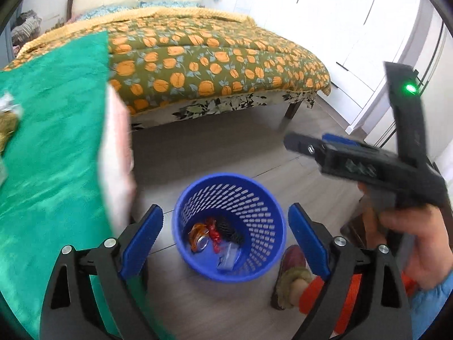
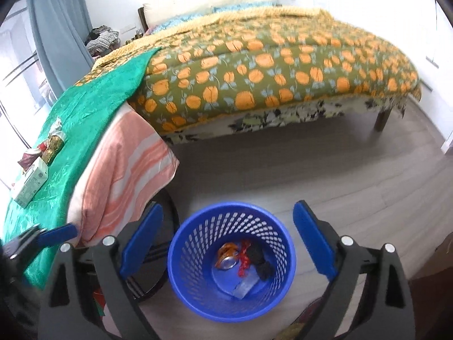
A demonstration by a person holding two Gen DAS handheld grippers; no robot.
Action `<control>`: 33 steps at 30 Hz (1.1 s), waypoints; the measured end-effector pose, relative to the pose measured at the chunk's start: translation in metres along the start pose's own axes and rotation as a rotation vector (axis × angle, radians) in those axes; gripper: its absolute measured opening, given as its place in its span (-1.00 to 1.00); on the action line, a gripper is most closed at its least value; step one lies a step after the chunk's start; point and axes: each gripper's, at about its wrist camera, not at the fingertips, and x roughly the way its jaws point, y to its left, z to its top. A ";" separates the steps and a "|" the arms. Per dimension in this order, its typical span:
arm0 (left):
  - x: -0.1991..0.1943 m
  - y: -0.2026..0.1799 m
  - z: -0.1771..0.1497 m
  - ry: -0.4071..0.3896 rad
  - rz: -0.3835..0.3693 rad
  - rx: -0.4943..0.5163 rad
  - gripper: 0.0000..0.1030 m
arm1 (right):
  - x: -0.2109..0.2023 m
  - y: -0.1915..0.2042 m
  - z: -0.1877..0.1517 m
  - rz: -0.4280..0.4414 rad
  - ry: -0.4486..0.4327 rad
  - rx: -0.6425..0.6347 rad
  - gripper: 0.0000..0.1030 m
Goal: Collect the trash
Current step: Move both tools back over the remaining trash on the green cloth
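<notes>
Grippers: our left gripper (image 1: 225,240) and right gripper (image 2: 228,240) hang wide apart, empty, above the blue basket (image 2: 181,257).
Trash: some lies inside; a carton (image 2: 29,182) and wrappers (image 2: 53,144) wait far left on the green cloth (image 2: 85,119).
Advice: we should approach those from above.
Room: grey floor (image 2: 283,175), bed (image 2: 283,65) beyond.

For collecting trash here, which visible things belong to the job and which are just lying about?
Job: blue basket with trash already inside; carton, gold wrappers and crushed can on the green cloth; both grippers, open and empty.

Lying about: bed quilt, striped pillow, slippered foot, curtain.
</notes>
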 end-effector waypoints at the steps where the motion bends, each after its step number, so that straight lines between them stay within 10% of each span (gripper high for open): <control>1: -0.010 0.005 -0.007 0.001 0.006 0.002 0.74 | -0.003 0.009 0.000 -0.008 -0.017 -0.023 0.76; 21: -0.161 0.193 -0.109 -0.042 0.278 -0.122 0.80 | -0.014 0.260 -0.060 0.304 -0.056 -0.363 0.76; 33: -0.155 0.240 -0.050 -0.025 0.222 0.039 0.87 | 0.012 0.294 -0.081 0.290 0.001 -0.433 0.77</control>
